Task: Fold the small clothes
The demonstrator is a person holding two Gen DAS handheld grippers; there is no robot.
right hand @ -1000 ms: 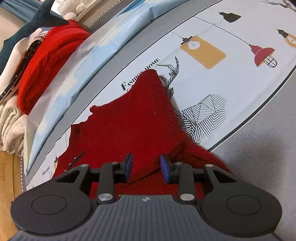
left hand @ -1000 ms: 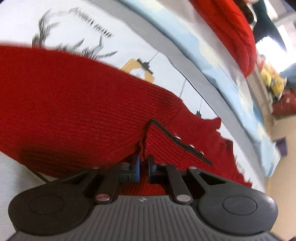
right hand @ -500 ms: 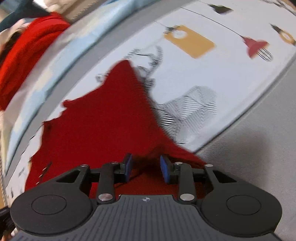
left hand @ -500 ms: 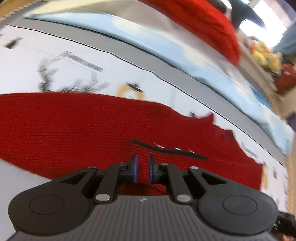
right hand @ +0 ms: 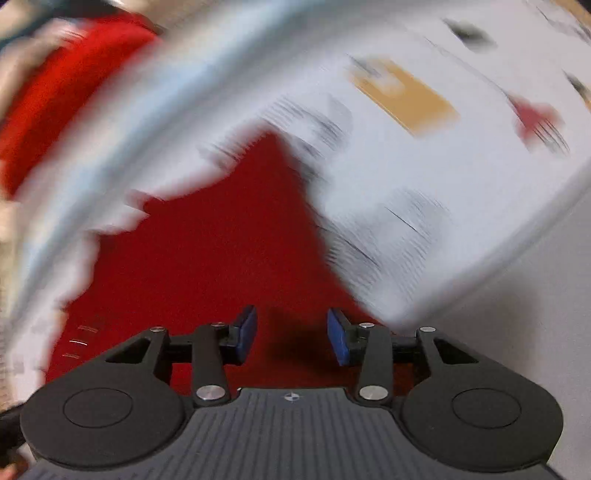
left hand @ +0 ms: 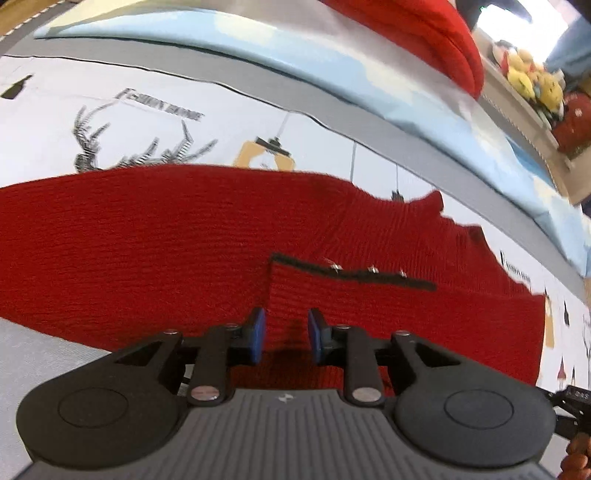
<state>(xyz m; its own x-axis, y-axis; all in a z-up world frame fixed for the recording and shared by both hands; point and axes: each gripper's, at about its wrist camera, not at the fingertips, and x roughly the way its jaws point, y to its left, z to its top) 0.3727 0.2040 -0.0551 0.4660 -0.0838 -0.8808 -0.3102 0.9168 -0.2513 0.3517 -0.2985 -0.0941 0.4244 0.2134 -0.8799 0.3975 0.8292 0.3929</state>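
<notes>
In the right wrist view almost everything beyond the tool is smeared by motion blur, so we cannot read the prints on the sheet or the exact outline of the red sweater. At the left edge of this view we see only a red mass with a pale patch, and we cannot tell what it is. The near edge of the sweater is hidden behind both tool bodies, so we do not see where it ends.

The left wrist view is sharper. The red sweater lies flat across the printed sheet, with a black strip carrying small metal snaps near its middle. Behind it runs a pale blue band, and on it another red knit is cut by the top edge. Some soft toys on the far right are too small to identify.

The left gripper is low over the sweater, its blue pads parted with only red fabric visible between them; it holds nothing. The right gripper is also low over the sweater, its pads spread wider and released.
</notes>
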